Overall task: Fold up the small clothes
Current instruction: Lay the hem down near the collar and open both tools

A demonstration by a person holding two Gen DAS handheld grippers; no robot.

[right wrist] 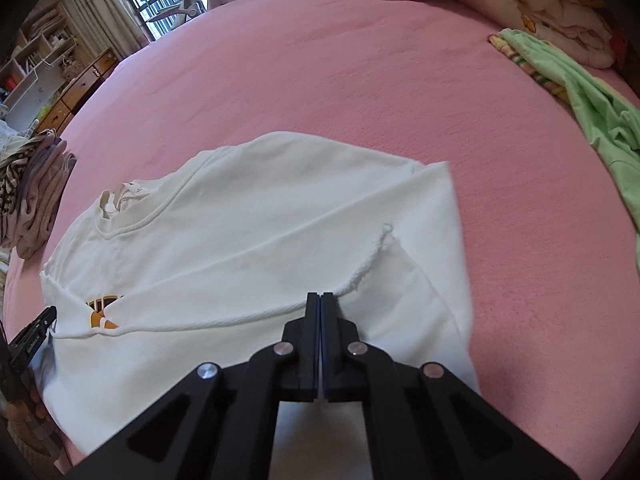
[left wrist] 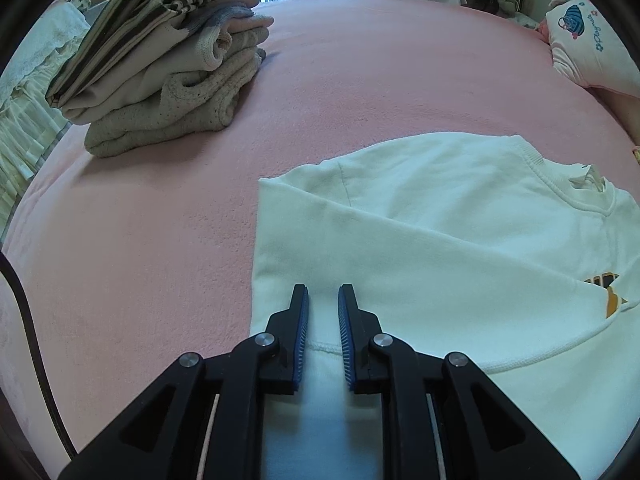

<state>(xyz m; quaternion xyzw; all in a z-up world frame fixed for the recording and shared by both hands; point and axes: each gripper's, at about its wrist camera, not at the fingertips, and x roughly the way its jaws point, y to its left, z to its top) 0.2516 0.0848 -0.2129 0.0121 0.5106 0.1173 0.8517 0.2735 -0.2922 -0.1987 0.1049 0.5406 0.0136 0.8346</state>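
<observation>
A small white T-shirt point(left wrist: 460, 220) lies on the pink bed, both sleeves folded inward over the body; it also shows in the right wrist view point(right wrist: 260, 216). An orange and black print peeks out under the folded hem. My left gripper point(left wrist: 323, 294) is open, its blue pads hovering over the shirt's left side with nothing between them. My right gripper point(right wrist: 321, 300) has its jaws pressed together at the folded sleeve's hem; whether cloth is pinched between them does not show. The left gripper's tip point(right wrist: 40, 326) appears at the right view's left edge.
A stack of folded clothes point(left wrist: 168, 72) sits at the bed's far left, also in the right wrist view point(right wrist: 32, 192). A green garment point(right wrist: 592, 120) and pillows point(right wrist: 560, 4) lie at the right. A white printed pillow point(left wrist: 592, 40) is at the far right.
</observation>
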